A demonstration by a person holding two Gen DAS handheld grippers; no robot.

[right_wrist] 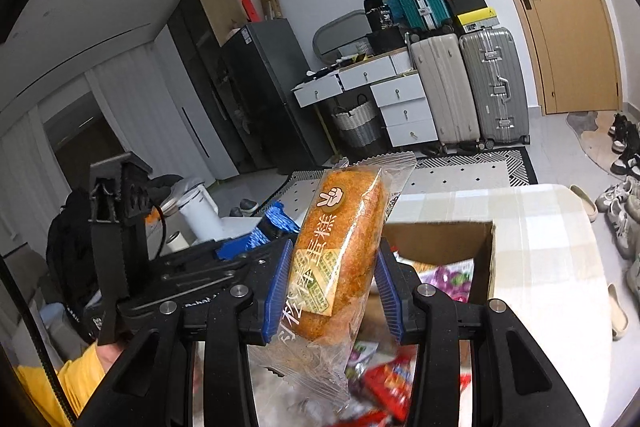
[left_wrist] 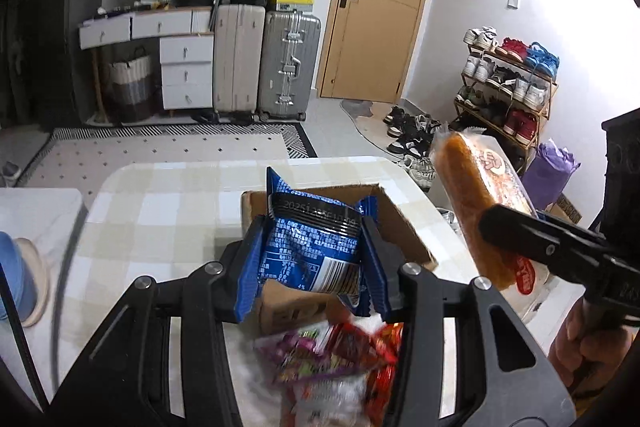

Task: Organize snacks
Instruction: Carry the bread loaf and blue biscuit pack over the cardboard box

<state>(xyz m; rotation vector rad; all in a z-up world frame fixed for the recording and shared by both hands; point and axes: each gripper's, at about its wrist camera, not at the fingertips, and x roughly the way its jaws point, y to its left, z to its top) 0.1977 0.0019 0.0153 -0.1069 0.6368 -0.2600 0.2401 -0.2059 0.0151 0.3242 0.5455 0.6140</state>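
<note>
Gripping a blue snack packet (left_wrist: pixel 312 247) at lower centre of the left wrist view, the left gripper (left_wrist: pixel 316 259) had its blue pads closed on both sides of the wrapper, the packet's long axis running up the frame. Clamped the same way at lower centre of the right wrist view, the right gripper (right_wrist: pixel 332 287) held a wrapped meat-floss cake (right_wrist: pixel 340 251), its long axis tilted toward upper right.

Just beyond both claws sat an open cardboard box (left_wrist: pixel 404 227) on the checked tabletop (left_wrist: pixel 160 211). From the left claw the box lay directly ahead; from the right claw it lay ahead and to the right, so the left hand appeared the nearer. Inside it, a purple packet (right_wrist: pixel 456 277) showed in the right view; the rest was hidden.

Below the claws, loose red and purple packets (left_wrist: pixel 340 355) lay blurred in a heap on the table.

Far off, suitcases (left_wrist: pixel 288 63) stood by a wooden door (left_wrist: pixel 380 7).
</note>
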